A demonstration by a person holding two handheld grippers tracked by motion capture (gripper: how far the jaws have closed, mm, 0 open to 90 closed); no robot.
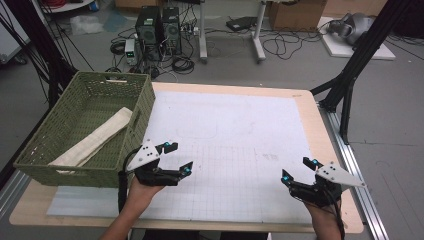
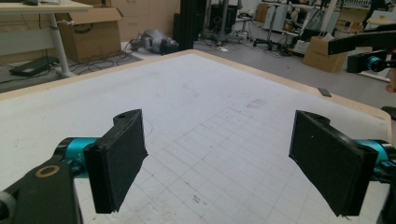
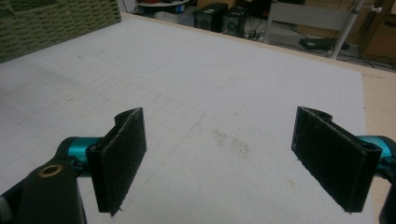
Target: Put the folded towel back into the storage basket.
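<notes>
A green woven basket point(image 1: 35, 167) stands at the table's left side and holds a rolled cream cloth point(image 1: 95, 137). My left gripper point(image 1: 179, 158) hovers open just right of the basket's near corner, nothing between its jaws; its pads point(image 2: 116, 163) frame bare white mat. My right gripper point(image 1: 298, 169) is open near the table's front right, also with nothing in it, its pads point(image 3: 119, 158) wide apart over the mat. The basket's wall point(image 3: 56, 21) appears at the upper left of the right gripper view. The right gripper point(image 2: 373, 63) shows far off in the left gripper view.
A white gridded mat point(image 1: 225, 145) covers most of the wooden table point(image 1: 315, 117). Beyond the far edge are computer towers point(image 1: 159, 30), cables, boxes and black frame legs point(image 1: 350, 75) at the right.
</notes>
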